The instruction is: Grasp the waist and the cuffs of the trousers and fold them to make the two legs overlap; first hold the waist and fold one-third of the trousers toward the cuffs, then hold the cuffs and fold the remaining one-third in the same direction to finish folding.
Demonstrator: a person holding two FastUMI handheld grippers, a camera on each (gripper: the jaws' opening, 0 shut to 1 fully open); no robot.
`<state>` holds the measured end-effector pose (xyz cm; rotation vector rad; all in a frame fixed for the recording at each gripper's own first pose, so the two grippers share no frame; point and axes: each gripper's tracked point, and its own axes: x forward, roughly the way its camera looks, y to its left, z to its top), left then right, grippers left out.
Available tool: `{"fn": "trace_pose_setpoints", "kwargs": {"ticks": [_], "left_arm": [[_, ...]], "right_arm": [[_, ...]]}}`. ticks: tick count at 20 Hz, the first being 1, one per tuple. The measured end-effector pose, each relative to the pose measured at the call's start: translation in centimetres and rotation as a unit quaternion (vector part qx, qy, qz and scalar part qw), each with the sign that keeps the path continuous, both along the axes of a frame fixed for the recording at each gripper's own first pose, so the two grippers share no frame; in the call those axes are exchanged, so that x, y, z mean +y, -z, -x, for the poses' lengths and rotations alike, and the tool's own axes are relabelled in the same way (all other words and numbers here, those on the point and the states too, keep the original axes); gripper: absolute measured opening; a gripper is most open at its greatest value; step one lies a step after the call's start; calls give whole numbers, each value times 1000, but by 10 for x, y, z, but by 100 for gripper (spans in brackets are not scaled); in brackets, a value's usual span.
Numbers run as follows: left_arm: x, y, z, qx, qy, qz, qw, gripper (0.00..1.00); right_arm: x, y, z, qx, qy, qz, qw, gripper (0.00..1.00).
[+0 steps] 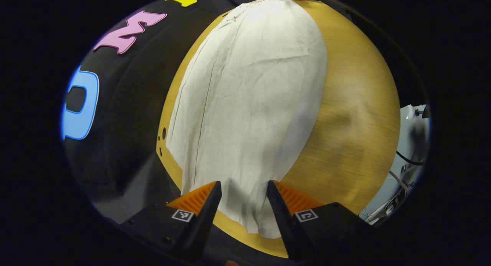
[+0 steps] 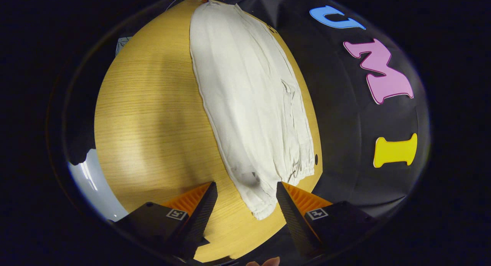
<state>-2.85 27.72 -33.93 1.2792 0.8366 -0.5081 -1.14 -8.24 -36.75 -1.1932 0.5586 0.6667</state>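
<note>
In the left gripper view, we see the trousers (image 1: 249, 104) lying flat and lengthwise on the wooden counter (image 1: 356, 116), already narrowed to one leg's width, so we judge the legs overlap. One end of the trousers lies nearest us, between the fingers of our left gripper (image 1: 244, 191). The jaws stand wide apart above the cloth and hold nothing. The hem here looks plain, so we take it for the cuffs, though we cannot be sure.

In the right gripper view, the same trousers (image 2: 253, 104) run away from us along the counter (image 2: 149, 120), close to its far-side edge by the booth wall. The gathered, elastic-looking end, which we read as the waist (image 2: 284, 174), lies just ahead of our right gripper (image 2: 245, 193). Its jaws are also spread wide and empty, with the cloth between them but not pinched.

What could go wrong: the trousers lie close to the counter's edge, so a pull toward that edge could drag them off. If the right gripper closes on the upper layer alone, the legs would slide apart as the waist is carried over. An uneven lift would skew the fold.
</note>
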Motion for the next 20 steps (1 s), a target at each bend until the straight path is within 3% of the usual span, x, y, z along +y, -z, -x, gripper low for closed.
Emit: {"fn": "trace_pose_setpoints", "kwargs": {"ticks": [6, 7, 8, 9, 10, 11, 12, 15, 17, 20], "left_arm": [[-4, 10, -15, 19, -54, -15, 998, 37], [-4, 11, -17, 9, -62, -19, 998, 25], [-4, 10, -20, -2, -66, -21, 998, 19], [-5, 12, -20, -10, -66, -18, 998, 13], [-6, 13, -22, -20, -65, -16, 998, 12], [-6, 13, -24, -31, -64, -17, 997, 7], [-2, 13, -24, -39, -64, -19, 997, 6], [-3, 14, -23, -32, -64, -5, 997, 6], [-2, 11, -23, -25, -71, 4, 997, 5], [-3, -12, -28, -53, -74, 21, 996, 5]], "right_arm": [[-2, 11, -31, 25, -20, -12, 999, 92], [-3, 18, -34, 44, -21, -11, 999, 83], [-2, 21, -37, 51, -19, -9, 998, 63], [-2, 27, -36, 60, -18, -4, 998, 60], [-1, 31, -33, 70, -18, 4, 997, 43], [-2, 33, -30, 75, -20, 17, 997, 32], [-2, 35, -35, 68, -22, 26, 997, 13], [-3, 33, -33, 64, -11, 40, 997, 6], [-3, 30, -31, 81, 13, 32, 996, 5], [5, 1, -43, 53, 32, 7, 998, 5]]}}
